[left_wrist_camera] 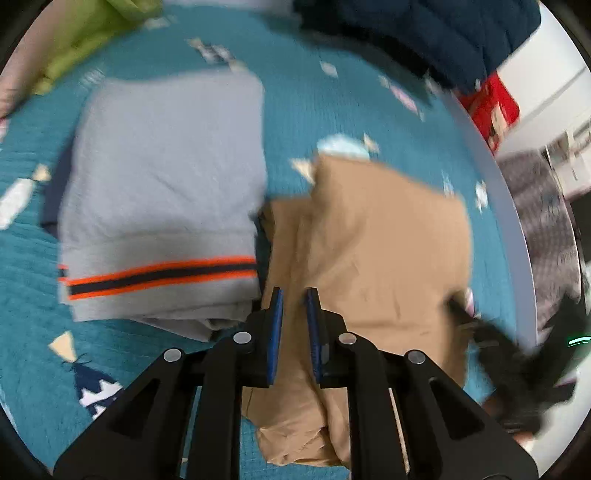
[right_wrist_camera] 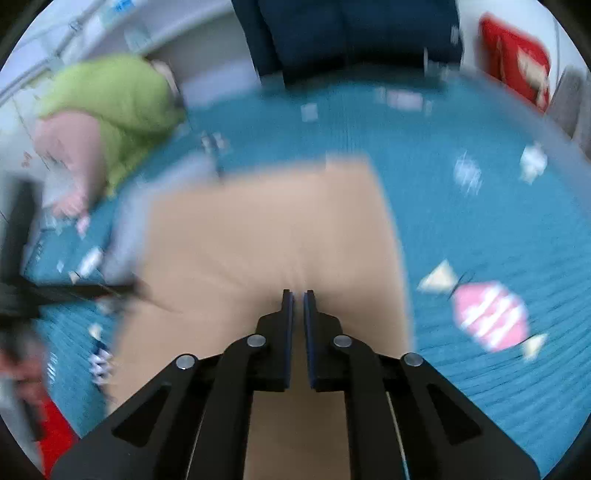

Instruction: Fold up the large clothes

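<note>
A tan garment lies folded on the teal patterned bedspread; it also fills the middle of the blurred right wrist view. My left gripper hovers over the garment's left edge, its jaws a narrow gap apart with tan cloth seen between them; I cannot tell if it grips. My right gripper is above the tan garment with its jaws almost closed, and it appears in the left wrist view as a dark blur at the garment's right edge.
A folded grey sweater with an orange and navy stripe lies left of the tan garment. A green garment and a pink one lie at the far left. Dark blue clothing is piled at the back. A red box stands beyond the bed edge.
</note>
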